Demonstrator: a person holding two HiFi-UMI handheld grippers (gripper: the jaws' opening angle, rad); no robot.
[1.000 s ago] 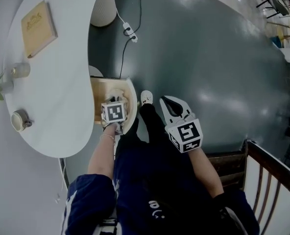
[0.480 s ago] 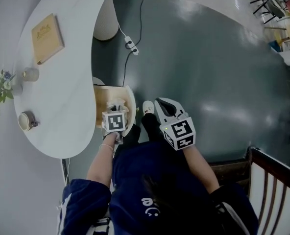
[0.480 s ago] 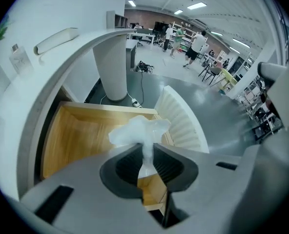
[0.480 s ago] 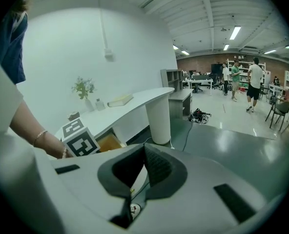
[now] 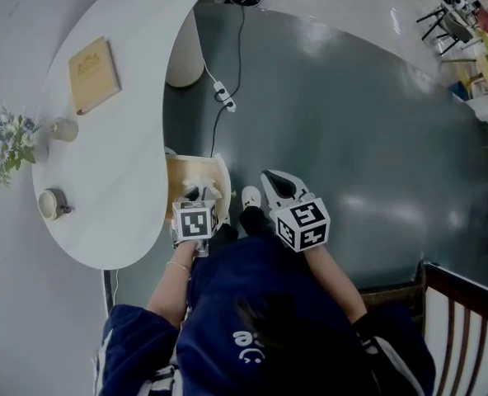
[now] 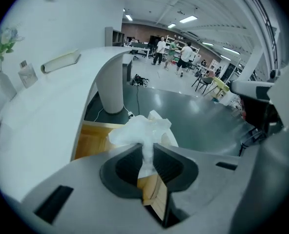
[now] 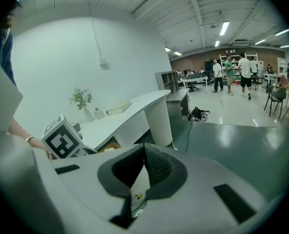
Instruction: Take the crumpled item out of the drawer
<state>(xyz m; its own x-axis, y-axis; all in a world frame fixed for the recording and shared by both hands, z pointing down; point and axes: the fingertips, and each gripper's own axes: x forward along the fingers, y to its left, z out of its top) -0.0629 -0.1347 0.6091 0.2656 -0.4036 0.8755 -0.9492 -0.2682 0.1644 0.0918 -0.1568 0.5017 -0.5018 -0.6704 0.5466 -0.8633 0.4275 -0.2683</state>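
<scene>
Pinching the wad (image 6: 143, 129) with the left gripper (image 6: 147, 154): jaws drawn in tight on its twisted lower end, crumpled white bulk flaring out above the pads. Held up over the front end of the open drawer (image 6: 92, 140), pale wood showing to the left of the wad and below it. From the head view, same story: left gripper (image 5: 198, 196) reaching out over the drawer (image 5: 176, 170), wad (image 5: 201, 181) right at its tips. Drawer pulled out from under the curved edge of the table (image 5: 120, 172). Cannot tell from here whether the wad hangs wholly clear of the drawer's walls. Over to the right gripper (image 5: 270, 176): parked just beside the left one, above the dark floor (image 5: 351, 122), close to a white shoe (image 5: 249, 195). Looking along the right gripper (image 7: 144, 152) itself, jaws meeting at the tips, nothing caught between them, marker cube of the left one in sight at lower left. Up on the table, well away from the action: a tan book (image 5: 94, 74), a cup (image 5: 53, 203) and some flowers (image 5: 9, 134) near the far edge. Down on the floor, a cable (image 5: 222, 97) running off past the table's white leg. Off at lower right, a dark wooden chair (image 5: 466, 295).
</scene>
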